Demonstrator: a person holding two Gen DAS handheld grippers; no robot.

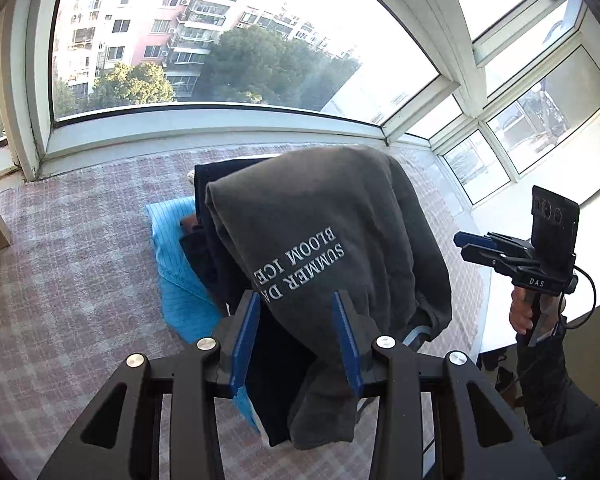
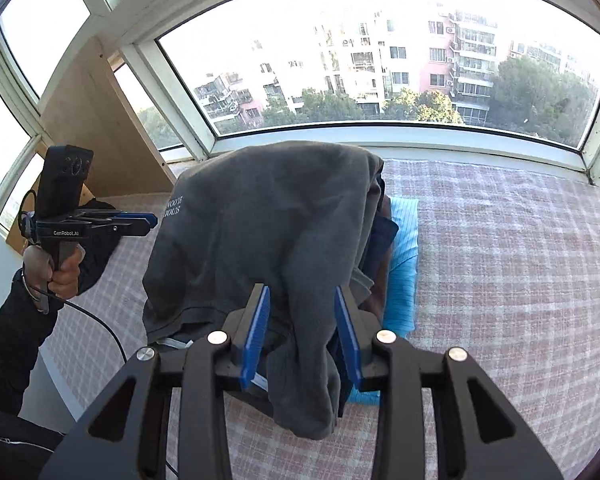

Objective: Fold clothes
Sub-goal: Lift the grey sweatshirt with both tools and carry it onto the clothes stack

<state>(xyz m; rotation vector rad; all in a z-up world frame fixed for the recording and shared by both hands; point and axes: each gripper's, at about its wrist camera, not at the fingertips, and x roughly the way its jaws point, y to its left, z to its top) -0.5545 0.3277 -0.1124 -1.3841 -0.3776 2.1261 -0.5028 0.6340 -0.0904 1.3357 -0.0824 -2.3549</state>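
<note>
The grey sweatshirt (image 1: 320, 240), printed with white lettering, sits draped over the top of a heap of clothes, its hem and a loose fold hanging down the near side toward both cameras. Beneath it lie dark navy garments (image 1: 208, 248) and a light blue striped piece (image 1: 176, 276), all bunched on a pink checked cover (image 1: 80, 280) that runs up to the window sill (image 1: 220, 120). The cloth looks thick, soft and limp, fairly light, so it would likely sag and slide off the pile when lifted; a firm pinch on a doubled edge, such as the hem or a shoulder seam, seems a better hold than the flat middle. The left gripper (image 1: 296, 344) has its blue pads spread wide, the hanging fold lying between them without being pinched. The right gripper (image 2: 302, 340) is likewise spread, with the sweatshirt's dangling part between its pads, unclamped. Whether the heap awaits folding or is being sorted cannot be judged.
</note>
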